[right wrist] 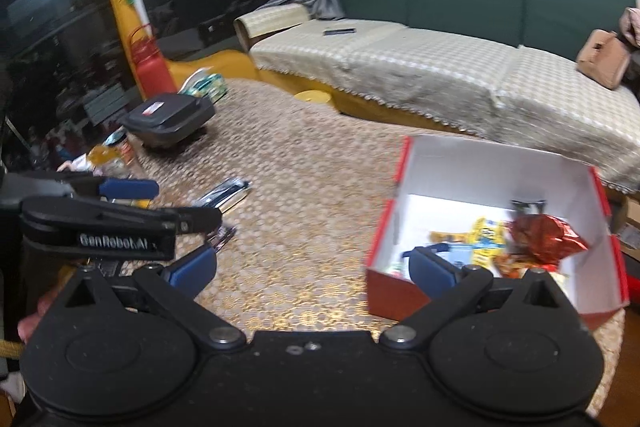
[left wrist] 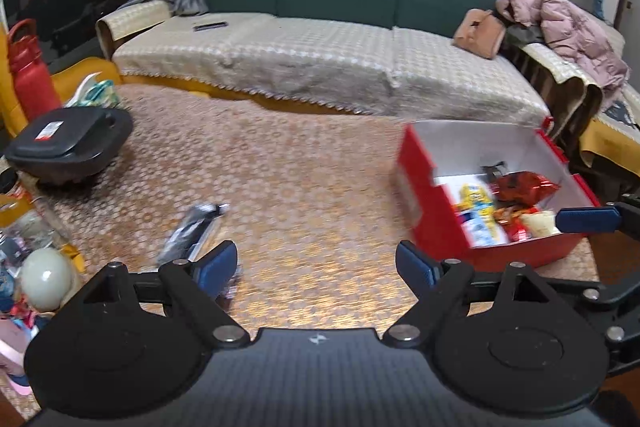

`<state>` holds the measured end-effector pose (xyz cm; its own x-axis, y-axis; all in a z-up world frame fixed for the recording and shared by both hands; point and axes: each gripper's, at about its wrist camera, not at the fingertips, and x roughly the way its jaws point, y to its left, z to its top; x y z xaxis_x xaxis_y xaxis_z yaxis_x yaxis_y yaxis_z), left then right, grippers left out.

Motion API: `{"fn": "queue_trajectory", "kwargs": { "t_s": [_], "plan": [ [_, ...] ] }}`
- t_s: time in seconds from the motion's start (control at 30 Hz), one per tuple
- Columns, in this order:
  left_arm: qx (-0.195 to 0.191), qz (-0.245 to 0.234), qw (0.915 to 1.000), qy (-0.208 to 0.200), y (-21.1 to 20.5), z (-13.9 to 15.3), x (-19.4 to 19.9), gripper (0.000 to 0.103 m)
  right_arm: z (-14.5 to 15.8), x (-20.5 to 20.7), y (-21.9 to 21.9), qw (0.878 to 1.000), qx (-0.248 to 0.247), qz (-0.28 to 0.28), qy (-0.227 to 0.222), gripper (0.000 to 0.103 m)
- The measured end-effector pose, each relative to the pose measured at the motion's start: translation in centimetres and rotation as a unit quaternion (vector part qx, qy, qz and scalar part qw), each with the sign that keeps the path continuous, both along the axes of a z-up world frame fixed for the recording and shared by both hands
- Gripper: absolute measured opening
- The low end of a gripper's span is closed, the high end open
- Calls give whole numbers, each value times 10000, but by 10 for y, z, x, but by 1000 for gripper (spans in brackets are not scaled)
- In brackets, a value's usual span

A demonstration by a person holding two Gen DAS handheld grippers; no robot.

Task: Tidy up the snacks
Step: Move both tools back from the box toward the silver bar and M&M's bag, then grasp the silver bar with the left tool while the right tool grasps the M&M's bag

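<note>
Both grippers stand wide with nothing between their pads. My left gripper point(left wrist: 316, 263) hangs over bare patterned tablecloth point(left wrist: 288, 167). A silvery dark snack packet point(left wrist: 192, 231) lies on the cloth just ahead of its left finger and partly behind it, outside the gap rather than in it; whether pad and packet touch I cannot tell, since the picture is blurred there. A second small wrapper point(left wrist: 230, 289) peeks out beside the same finger.

My right gripper point(right wrist: 312, 265) is spread as far. Its right finger point(right wrist: 434, 273) overlaps the near left corner of the red box point(right wrist: 384, 291) in its own camera, and the left-hand camera shows one of its blue pads point(left wrist: 586, 219) over the box's near right rim. Its left finger is over the cloth. No snack sits between the pads.

Inside the box, which is white within, I can see a red foil bag point(right wrist: 548, 239) toward the far right, a yellow packet point(right wrist: 486, 235) beside it, and more small wrappers along the near wall, too smeared to name. The box stands at the right edge of the table, well apart from the silvery packet, which the right camera shows lying left of centre point(right wrist: 226, 193), near the left gripper's arm.

Farther left on the table stands a black lidded container point(left wrist: 68, 143).
</note>
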<state>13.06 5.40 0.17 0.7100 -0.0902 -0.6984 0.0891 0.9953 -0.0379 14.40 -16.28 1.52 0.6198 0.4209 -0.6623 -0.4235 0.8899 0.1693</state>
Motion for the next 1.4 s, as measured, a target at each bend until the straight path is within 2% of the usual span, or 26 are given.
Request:
{"fn": "queue_trajectory", "kwargs": {
  "t_s": [0.4, 0.63, 0.87, 1.03, 1.27, 1.4],
  "plan": [
    [244, 300, 9986, 368, 82, -36, 33, 87, -41, 21, 68, 9969, -255, 659, 337, 103],
    [137, 267, 9976, 624, 109, -60, 68, 87, -65, 39, 115, 9907, -473, 1212, 409, 102],
    [54, 399, 9929, 1123, 129, -98, 107, 87, -93, 62, 156, 9812, -853, 1672, 453, 100],
    [-194, 542, 9881, 1425, 139, -119, 130, 87, -111, 82, 180, 9747, -980, 1933, 545, 95],
    [-356, 619, 9847, 1587, 143, -140, 151, 86, -132, 102, 207, 9690, -1098, 2144, 541, 85],
    [-276, 585, 9841, 1653, 142, -150, 159, 74, -137, 110, 218, 9683, -1081, 2206, 461, 81]
  ]
}}
